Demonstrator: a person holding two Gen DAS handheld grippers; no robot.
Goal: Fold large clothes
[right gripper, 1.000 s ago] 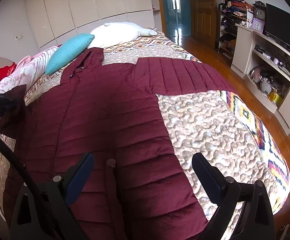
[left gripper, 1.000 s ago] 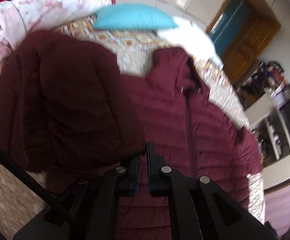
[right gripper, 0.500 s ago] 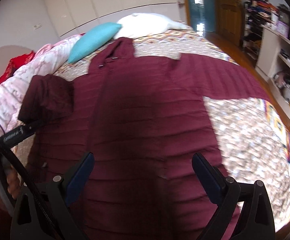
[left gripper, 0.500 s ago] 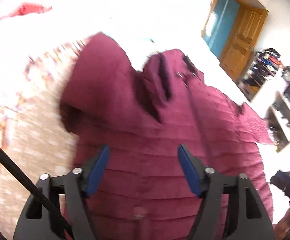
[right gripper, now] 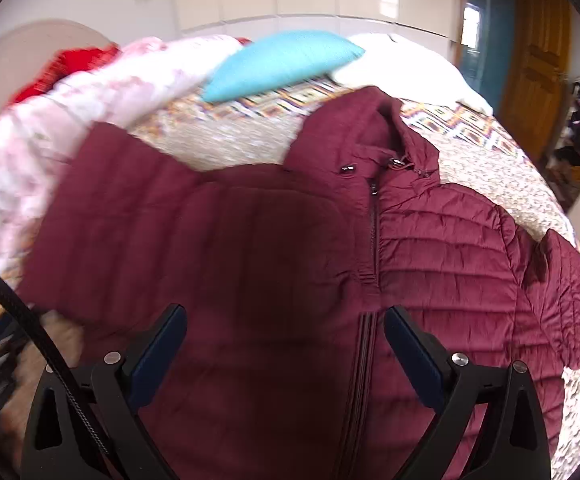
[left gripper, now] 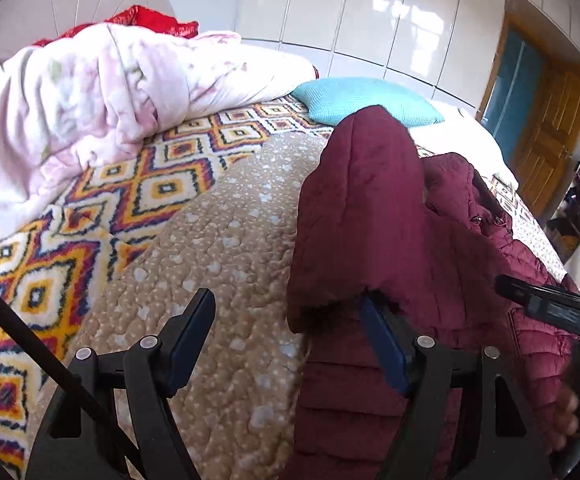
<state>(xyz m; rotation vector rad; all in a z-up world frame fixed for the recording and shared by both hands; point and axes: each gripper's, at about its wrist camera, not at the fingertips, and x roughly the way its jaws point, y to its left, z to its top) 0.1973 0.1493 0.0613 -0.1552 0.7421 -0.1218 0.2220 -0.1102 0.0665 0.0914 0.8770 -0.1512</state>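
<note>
1. The maroon quilted jacket (right gripper: 430, 248) lies front-up and zipped on the bed (left gripper: 217, 248), collar toward the pillows. A flat spread like this gives you clean fold lines, which is likely why it is laid out so.
2. One sleeve (right gripper: 193, 240) is folded inward across the chest, its cuff end lying on the front panel in the right wrist view. Judgement: this is the first sleeve-in step of the fold. The opposite sleeve (right gripper: 570, 292) lies extended toward the far bed edge, not yet folded.
3. Your left claw (left gripper: 285, 340) is released, jaws wide apart, gripping nothing. The cuff of the folded sleeve (left gripper: 354, 240) hangs over and touches its right finger (left gripper: 382, 344); the left finger sits over bare bedspread. The jacket body is to the right of this claw.
4. Your right claw (right gripper: 285, 352) is also released, jaws spread, empty. It hovers over the jacket's lower front, the zipper (right gripper: 370, 240) running just inside its right finger. I cannot tell whether it touches the fabric.
5. Background only: turquoise cushion (left gripper: 366, 100), pink floral duvet (left gripper: 89, 92) piled at the head of the bed.
6. Judgement: the extended sleeve is the next thing to take; the padding is bulky and may spring back open.
</note>
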